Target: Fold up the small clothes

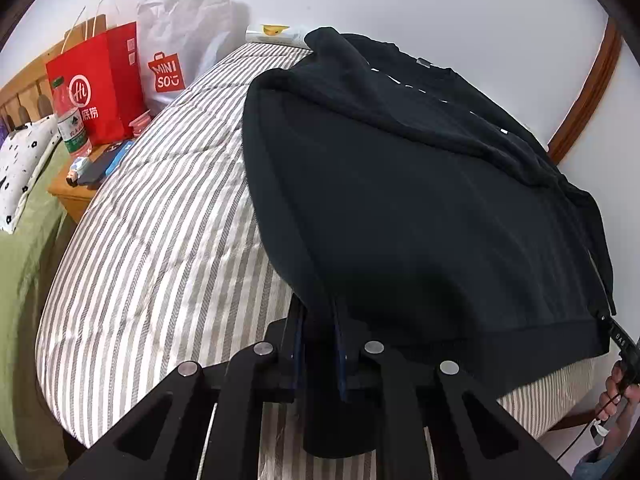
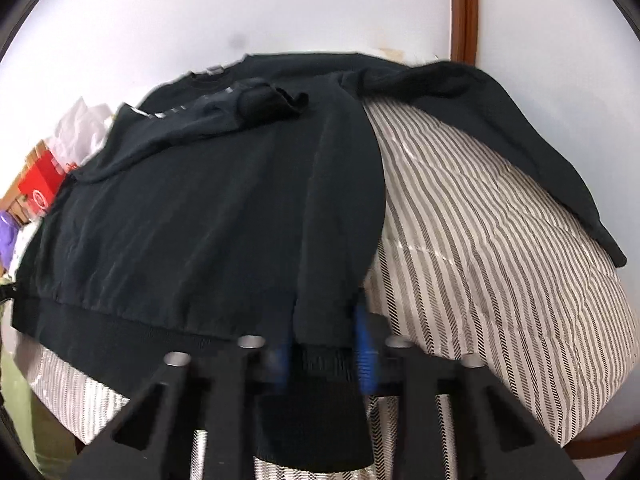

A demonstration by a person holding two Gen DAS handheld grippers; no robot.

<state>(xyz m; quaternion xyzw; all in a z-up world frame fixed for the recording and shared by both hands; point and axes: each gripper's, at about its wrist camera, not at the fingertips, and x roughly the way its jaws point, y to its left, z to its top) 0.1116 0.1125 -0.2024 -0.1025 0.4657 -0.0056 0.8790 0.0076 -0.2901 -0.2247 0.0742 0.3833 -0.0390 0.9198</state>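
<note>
A black sweatshirt lies spread on a bed covered by a grey-and-white striped quilt. My left gripper is shut on the left corner of its ribbed hem, and the cloth drapes over the fingers. My right gripper is shut on the right corner of the hem, with the ribbed band pinched between its blue pads. One sleeve is folded across the chest. The other sleeve stretches out to the right. A hand shows at the hem's far corner in the left wrist view.
A wooden bedside table left of the bed carries a red paper bag, a white MINISO bag and a water bottle. Green bedding lies at far left. Behind the bed are a white wall and a wooden door frame.
</note>
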